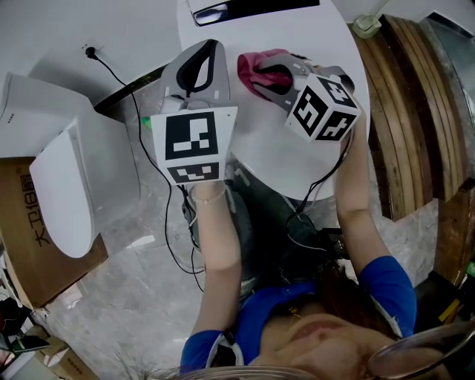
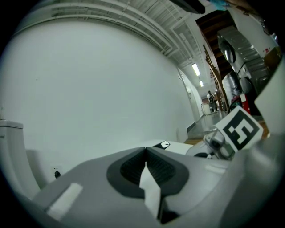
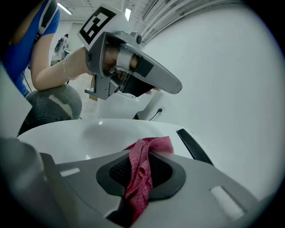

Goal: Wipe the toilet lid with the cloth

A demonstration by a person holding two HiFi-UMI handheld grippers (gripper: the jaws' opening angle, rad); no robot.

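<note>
Right gripper [image 3: 148,150] is clenched on the cloth [image 3: 140,174], a pinkish-red fabric with a fine knit texture, bunched into one upright fold between the dark ribbed pads, with a crumpled tuft sticking out past the jaw tips. From the head view the cloth [image 1: 254,68] sits over the white toilet lid [image 1: 297,159], towards the end with the dark strip [image 1: 223,11]; contact with the lid cannot be confirmed. Left gripper [image 2: 146,149] has its jaws closed together on nothing, held above the lid just beside the right gripper.
</note>
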